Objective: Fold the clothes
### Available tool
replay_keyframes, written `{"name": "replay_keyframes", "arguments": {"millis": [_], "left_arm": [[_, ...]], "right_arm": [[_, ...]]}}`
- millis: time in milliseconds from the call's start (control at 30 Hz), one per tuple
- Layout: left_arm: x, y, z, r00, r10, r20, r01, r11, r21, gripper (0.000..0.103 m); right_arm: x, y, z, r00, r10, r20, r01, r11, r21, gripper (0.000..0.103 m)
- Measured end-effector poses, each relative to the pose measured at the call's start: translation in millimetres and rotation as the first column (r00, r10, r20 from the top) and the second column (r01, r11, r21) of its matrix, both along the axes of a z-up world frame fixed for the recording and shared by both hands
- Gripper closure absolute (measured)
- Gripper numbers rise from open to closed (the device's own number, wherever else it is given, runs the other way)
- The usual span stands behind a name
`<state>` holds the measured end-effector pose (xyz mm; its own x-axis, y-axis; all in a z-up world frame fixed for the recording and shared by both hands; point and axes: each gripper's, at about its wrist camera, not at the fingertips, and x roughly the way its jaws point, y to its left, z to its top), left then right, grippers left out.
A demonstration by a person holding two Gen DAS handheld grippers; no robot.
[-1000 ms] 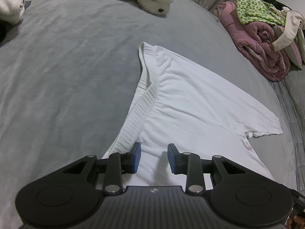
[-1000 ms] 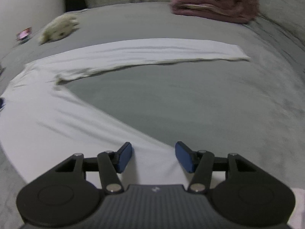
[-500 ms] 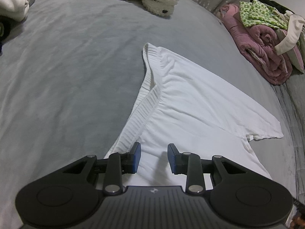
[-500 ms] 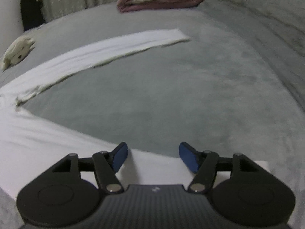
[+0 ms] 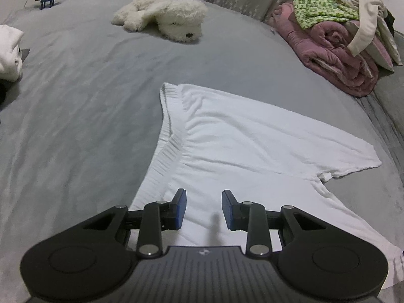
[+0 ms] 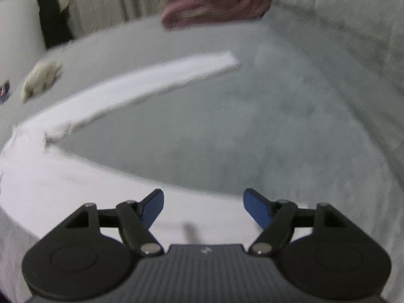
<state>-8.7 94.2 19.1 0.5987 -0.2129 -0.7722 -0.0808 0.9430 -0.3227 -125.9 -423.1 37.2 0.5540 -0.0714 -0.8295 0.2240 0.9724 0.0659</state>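
White trousers (image 5: 247,151) lay flat on the grey bed (image 5: 75,126), waistband edge toward the plush dog (image 5: 164,15), legs fanned apart with bare bed between them. The left hand-held gripper (image 5: 204,209) hung over the trousers, jaws partly open, holding nothing. The right hand-held gripper (image 6: 203,208) had just been opening, wide and empty, above a leg's edge. Open bed lay left; a clothes pile (image 5: 341,45) crowded the far right.

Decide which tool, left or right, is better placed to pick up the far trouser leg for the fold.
Probably the right tool: it is open wide and faces the far leg. The left tool hangs over the waistband end.
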Motion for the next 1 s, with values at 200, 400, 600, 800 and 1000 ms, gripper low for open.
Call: {"name": "replay_keyframes", "arguments": {"millis": [200, 400, 600, 800, 1000], "left_arm": [[12.0, -7.9, -6.9, 0.999, 0.020, -0.034, -0.021, 1.000, -0.023, 0.073], [25.7, -19.9, -0.2, 1.000, 0.017, 0.005, -0.017, 1.000, -0.021, 0.073], [43.2, -24.7, -8.0, 1.000, 0.019, -0.018, -0.020, 0.998, -0.059, 0.073], [52.9, -18.9, -15.8, 0.999, 0.026, -0.031, -0.028, 0.997, -0.071, 0.073], [57.5, -24.5, -18.7, 1.000, 0.001, -0.028, -0.002, 0.999, -0.050, 0.072]], "right_arm": [[-10.0, -26.3, -21.0, 0.989, -0.096, -0.113, 0.088, 0.993, -0.074, 0.024], [-1.2, -27.2, -3.2, 0.989, -0.147, -0.014, 0.146, 0.987, -0.075, 0.024], [47.5, 7.3, 1.2, 0.997, -0.064, 0.035, 0.067, 0.995, -0.075, 0.024], [94.4, 30.2, 2.2, 0.997, 0.003, 0.080, 0.003, 0.996, -0.086, 0.024], [149.0, 49.1, 6.6, 0.991, 0.038, 0.125, -0.042, 0.999, 0.030, 0.024]]}}
